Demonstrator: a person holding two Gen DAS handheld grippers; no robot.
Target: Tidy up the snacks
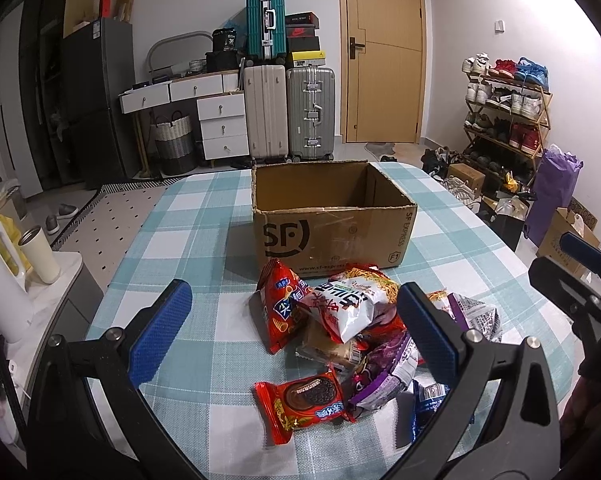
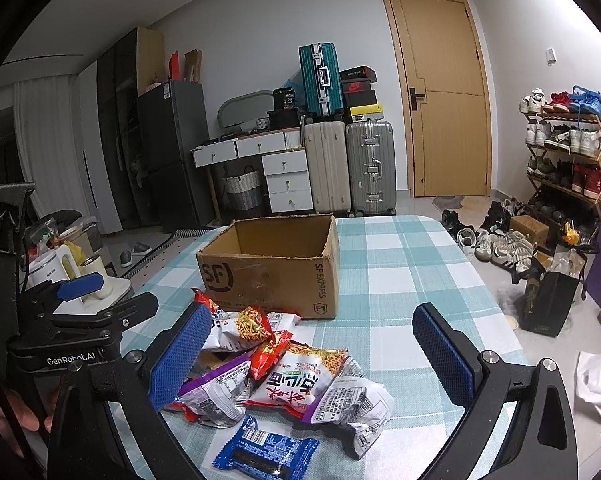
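An open, empty cardboard SF box (image 1: pixel 332 236) stands on the checked tablecloth; it also shows in the right wrist view (image 2: pixel 272 276). A pile of snack packets (image 1: pixel 352 320) lies in front of it, with a red cookie packet (image 1: pixel 300 404) nearest. In the right wrist view I see a white noodle packet (image 2: pixel 300 380), a purple packet (image 2: pixel 216 392) and a blue packet (image 2: pixel 264 452). My left gripper (image 1: pixel 296 324) is open and empty above the pile. My right gripper (image 2: pixel 312 344) is open and empty above the pile.
The table (image 1: pixel 204 216) has a teal and white checked cloth. A side stand with a kettle (image 1: pixel 0 276) and a cup (image 1: pixel 40 254) is at the left. Suitcases (image 1: pixel 288 112), drawers, a door and a shoe rack (image 1: pixel 504 108) stand beyond.
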